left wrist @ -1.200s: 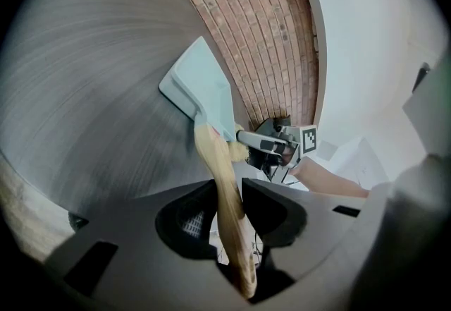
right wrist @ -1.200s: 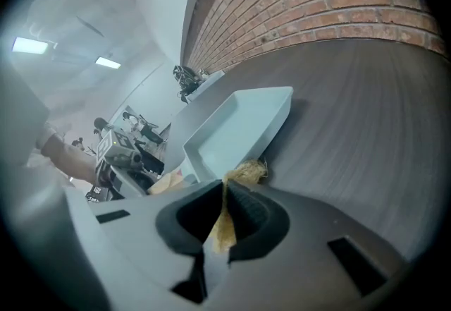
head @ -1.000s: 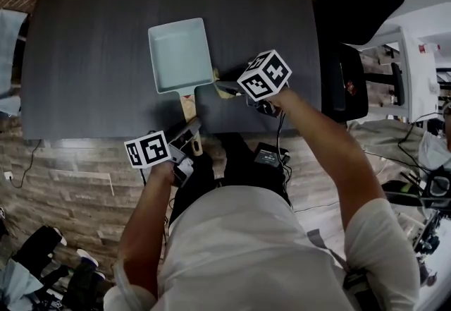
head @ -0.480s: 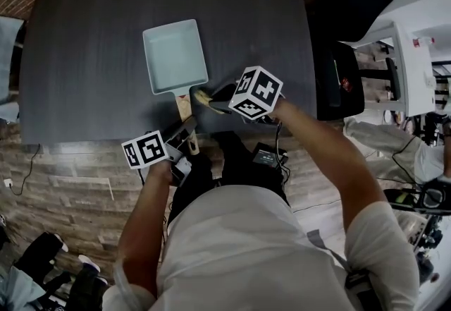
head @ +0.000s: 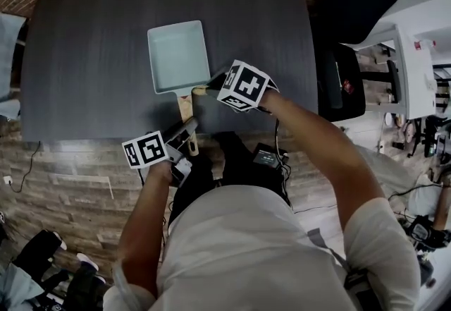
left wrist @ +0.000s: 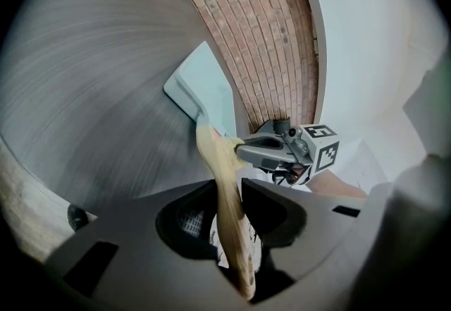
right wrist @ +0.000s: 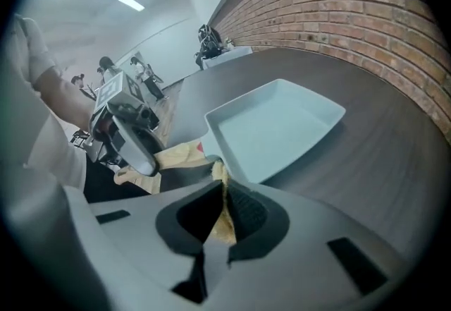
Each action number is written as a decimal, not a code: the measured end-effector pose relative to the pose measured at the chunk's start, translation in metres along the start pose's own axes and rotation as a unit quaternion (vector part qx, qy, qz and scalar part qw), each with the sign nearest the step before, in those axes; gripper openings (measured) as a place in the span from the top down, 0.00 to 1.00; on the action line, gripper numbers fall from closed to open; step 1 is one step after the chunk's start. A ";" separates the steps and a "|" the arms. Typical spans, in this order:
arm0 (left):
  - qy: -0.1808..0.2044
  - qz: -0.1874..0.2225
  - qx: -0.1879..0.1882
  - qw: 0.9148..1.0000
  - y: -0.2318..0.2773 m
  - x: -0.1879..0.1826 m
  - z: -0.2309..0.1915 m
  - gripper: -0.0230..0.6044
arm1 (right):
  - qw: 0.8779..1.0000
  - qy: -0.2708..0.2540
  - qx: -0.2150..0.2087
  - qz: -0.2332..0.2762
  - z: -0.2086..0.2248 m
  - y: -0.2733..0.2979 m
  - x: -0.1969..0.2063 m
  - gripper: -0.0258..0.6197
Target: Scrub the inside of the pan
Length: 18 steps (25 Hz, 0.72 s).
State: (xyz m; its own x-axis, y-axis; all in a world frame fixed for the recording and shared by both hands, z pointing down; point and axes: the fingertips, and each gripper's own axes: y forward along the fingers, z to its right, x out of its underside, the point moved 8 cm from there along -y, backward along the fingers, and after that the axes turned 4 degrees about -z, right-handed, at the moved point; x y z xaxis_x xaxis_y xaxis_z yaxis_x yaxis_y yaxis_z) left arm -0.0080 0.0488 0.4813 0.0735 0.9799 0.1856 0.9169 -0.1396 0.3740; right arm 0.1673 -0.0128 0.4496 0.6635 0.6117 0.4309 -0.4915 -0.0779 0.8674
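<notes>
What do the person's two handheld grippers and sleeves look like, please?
Both the left gripper and right gripper are grey, two-jawed tools, each carrying a white cube printed with black square markers. The person wears a white short-sleeved T-shirt.

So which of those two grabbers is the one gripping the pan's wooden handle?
The left gripper: its jaws clamp the pan by its wooden handle. The right gripper pinches a yellow scrubber instead.
</notes>
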 end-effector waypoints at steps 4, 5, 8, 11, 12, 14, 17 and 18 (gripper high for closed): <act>-0.001 -0.003 0.004 1.000 -0.001 -0.001 0.000 0.78 | 1.000 0.013 0.023 0.008 0.006 -0.006 0.009 0.91; -0.001 -0.004 0.005 1.000 -0.001 -0.001 0.000 0.78 | 1.000 0.015 0.026 0.009 0.007 -0.007 0.011 0.91; 0.001 -0.007 0.007 1.000 -0.001 -0.002 0.000 0.78 | 0.999 0.018 0.032 0.009 0.010 -0.012 0.017 0.91; 0.002 -0.010 0.009 1.000 -0.002 -0.001 0.000 0.78 | 0.999 0.015 0.035 0.002 0.012 -0.017 0.024 0.91; 0.002 -0.010 0.009 1.000 -0.002 -0.001 0.000 0.78 | 0.999 0.015 0.036 -0.002 0.014 -0.019 0.027 0.91; 0.003 -0.012 0.010 1.000 -0.002 -0.001 0.000 0.78 | 0.999 0.015 0.043 -0.008 0.019 -0.025 0.034 0.91; 0.004 -0.016 0.013 1.000 -0.002 0.000 0.000 0.78 | 0.998 0.023 0.059 -0.009 0.030 -0.036 0.040 0.91; 0.005 -0.018 0.014 1.000 -0.003 0.002 -0.001 0.78 | 0.997 0.027 0.065 -0.007 0.033 -0.040 0.041 0.91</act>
State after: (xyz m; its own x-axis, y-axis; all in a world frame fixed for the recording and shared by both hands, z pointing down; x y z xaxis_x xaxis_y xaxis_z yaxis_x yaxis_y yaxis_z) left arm -0.0113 0.0507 0.4810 0.0360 0.9828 0.1812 0.9296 -0.0994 0.3549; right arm 0.2323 -0.0106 0.4410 0.6370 0.6547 0.4070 -0.4024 -0.1679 0.8999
